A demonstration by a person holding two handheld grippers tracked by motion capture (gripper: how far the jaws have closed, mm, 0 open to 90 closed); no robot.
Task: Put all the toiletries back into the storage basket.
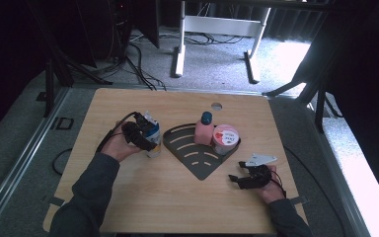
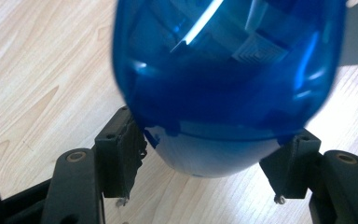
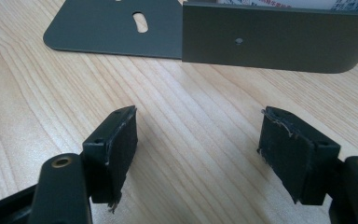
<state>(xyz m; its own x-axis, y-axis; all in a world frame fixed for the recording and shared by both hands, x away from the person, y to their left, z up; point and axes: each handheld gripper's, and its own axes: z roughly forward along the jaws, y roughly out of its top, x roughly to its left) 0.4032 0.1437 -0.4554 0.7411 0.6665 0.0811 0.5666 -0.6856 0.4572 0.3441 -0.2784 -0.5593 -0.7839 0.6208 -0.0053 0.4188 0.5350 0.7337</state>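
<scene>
A blue translucent bottle (image 1: 152, 137) (image 2: 223, 79) with a white label stands upright just left of the dark grey corner tray (image 1: 200, 165). My left gripper (image 1: 149, 142) (image 2: 209, 156) is shut on its lower body, a pad touching each side. Whether the bottle rests on the table I cannot tell. My right gripper (image 1: 237, 171) (image 3: 198, 135) is open over bare wood at the tray's right corner. It faces the tray's low wall (image 3: 275, 39), and there is nothing between its pads (image 3: 121, 140).
In the tray stand a pink bottle with a teal cap (image 1: 205, 129) and a round white tub with a pink lid (image 1: 225, 138). A cable hole (image 1: 216, 105) sits near the table's far edge. Floor cables and desk legs lie beyond.
</scene>
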